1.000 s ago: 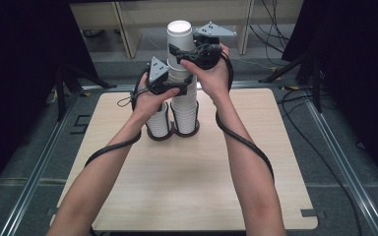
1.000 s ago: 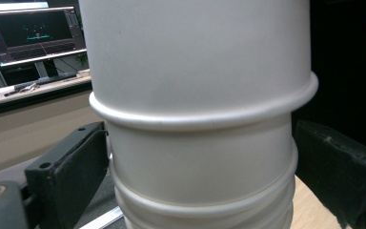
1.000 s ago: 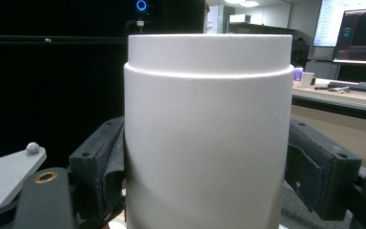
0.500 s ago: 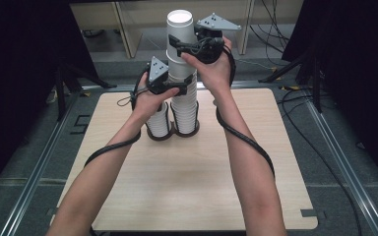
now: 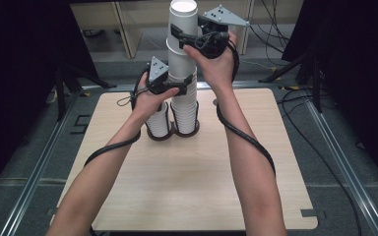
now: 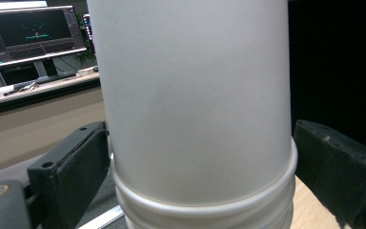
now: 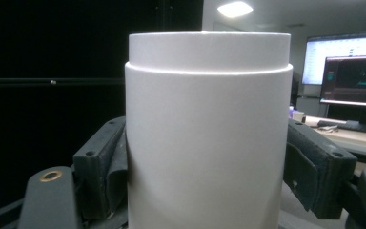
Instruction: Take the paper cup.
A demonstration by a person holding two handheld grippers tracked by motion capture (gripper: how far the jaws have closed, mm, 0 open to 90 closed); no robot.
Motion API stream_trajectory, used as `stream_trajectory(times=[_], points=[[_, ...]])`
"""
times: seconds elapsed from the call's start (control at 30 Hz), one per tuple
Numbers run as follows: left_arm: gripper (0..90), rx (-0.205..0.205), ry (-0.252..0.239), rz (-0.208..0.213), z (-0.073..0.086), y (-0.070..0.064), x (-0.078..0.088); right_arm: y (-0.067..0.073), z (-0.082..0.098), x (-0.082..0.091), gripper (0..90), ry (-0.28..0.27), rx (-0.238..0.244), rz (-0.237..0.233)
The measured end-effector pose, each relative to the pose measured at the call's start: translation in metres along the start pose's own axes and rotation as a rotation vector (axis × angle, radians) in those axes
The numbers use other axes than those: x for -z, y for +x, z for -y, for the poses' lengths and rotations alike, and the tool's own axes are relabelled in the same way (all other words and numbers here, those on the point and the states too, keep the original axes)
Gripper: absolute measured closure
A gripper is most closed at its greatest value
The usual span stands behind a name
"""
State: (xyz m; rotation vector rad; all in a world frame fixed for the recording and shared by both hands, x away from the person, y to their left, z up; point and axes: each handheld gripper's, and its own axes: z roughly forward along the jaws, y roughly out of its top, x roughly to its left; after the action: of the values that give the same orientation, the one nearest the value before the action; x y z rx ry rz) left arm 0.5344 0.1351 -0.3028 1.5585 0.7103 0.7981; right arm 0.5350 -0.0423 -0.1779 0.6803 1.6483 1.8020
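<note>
The right claw [image 5: 189,42], clamped on the upper cups [image 5: 182,37], has risen since a second ago, stretching the stack. The left claw [image 5: 177,86] grips the lower stack [image 5: 184,105], upright near the counter's [image 5: 275,196] far edge beside a shorter stack [image 5: 158,123]; bare counter lies nearer the person.

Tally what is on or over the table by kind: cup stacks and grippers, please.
Stacks of white cups: 2 (tall stack, short stack)
Grippers: 2 (left gripper, right gripper)
Total: 4
Single cups inside each stack cannot be counted.
</note>
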Motion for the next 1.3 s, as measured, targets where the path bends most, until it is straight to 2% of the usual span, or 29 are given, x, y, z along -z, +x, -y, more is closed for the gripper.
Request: stream_trajectory(times=[0.07, 0.27, 0.4, 0.43, 0.57, 0.6, 0.63, 0.7, 0.73, 0.83, 0.87, 0.9, 0.93, 1.0, 1.03, 1.17, 1.23, 1.3], points=[[6.3, 0.003, -0.021, 0.004, 0.001, 0.0, -0.002, 0.001, -0.003, 0.002, 23.8, -0.004, 0.003, 0.002], [6.3, 0.0, -0.016, 0.004, 0.001, 0.0, -0.002, 0.003, -0.01, 0.007, 23.8, -0.028, 0.003, 0.008], [6.2, -0.031, 0.008, 0.004, 0.0, 0.002, -0.001, 0.004, -0.014, 0.014, 23.8, -0.042, 0.012, 0.01], [6.2, 0.001, -0.024, 0.002, 0.0, 0.0, -0.002, 0.005, -0.015, 0.015, 23.8, -0.046, 0.002, 0.005], [6.2, 0.001, -0.02, 0.006, 0.0, 0.0, -0.002, 0.008, -0.017, 0.022, 23.9, -0.062, 0.017, 0.003], [6.2, 0.0, -0.019, 0.007, 0.0, 0.0, -0.002, 0.01, -0.018, 0.024, 23.8, -0.05, 0.017, 0.002], [6.2, 0.0, -0.019, 0.007, 0.0, 0.0, -0.002, 0.009, -0.018, 0.025, 23.8, -0.062, 0.03, 0.004], [6.3, -0.002, -0.021, 0.005, 0.0, 0.0, -0.002, 0.01, -0.018, 0.029, 23.8, -0.068, 0.01, 0.0], [6.2, -0.002, -0.021, 0.005, 0.0, 0.0, -0.002, 0.009, -0.018, 0.031, 23.8, -0.074, 0.016, 0.0], [6.2, -0.004, -0.019, 0.006, 0.0, 0.001, -0.002, 0.01, -0.016, 0.037, 23.8, -0.068, 0.006, 0.001], [6.2, -0.003, -0.017, 0.009, 0.0, 0.001, -0.002, 0.009, -0.015, 0.038, 23.8, -0.075, 0.022, 0.005], [6.2, -0.003, -0.014, 0.011, 0.0, 0.001, -0.002, 0.01, -0.014, 0.04, 23.8, -0.068, 0.01, 0.002], [6.2, -0.008, -0.011, 0.009, 0.0, 0.001, -0.002, 0.009, -0.014, 0.042, 23.8, -0.073, 0.025, 0.006], [6.2, -0.003, -0.015, 0.01, 0.0, 0.001, -0.002, 0.01, -0.012, 0.046, 23.8, -0.071, 0.009, 0.0], [6.1, -0.004, -0.014, 0.01, -0.001, 0.001, -0.002, 0.009, -0.012, 0.048, 23.8, -0.074, 0.023, 0.004], [6.1, -0.012, -0.008, 0.008, -0.001, 0.001, -0.001, 0.009, -0.009, 0.054, 23.8, -0.069, 0.025, 0.002], [6.1, -0.017, 0.014, 0.003, -0.002, 0.001, 0.0, 0.011, -0.007, 0.057, 23.8, -0.068, 0.011, -0.004], [6.0, -0.019, 0.013, 0.005, -0.002, 0.001, 0.0, 0.01, -0.005, 0.059, 23.8, -0.075, 0.027, -0.001]])
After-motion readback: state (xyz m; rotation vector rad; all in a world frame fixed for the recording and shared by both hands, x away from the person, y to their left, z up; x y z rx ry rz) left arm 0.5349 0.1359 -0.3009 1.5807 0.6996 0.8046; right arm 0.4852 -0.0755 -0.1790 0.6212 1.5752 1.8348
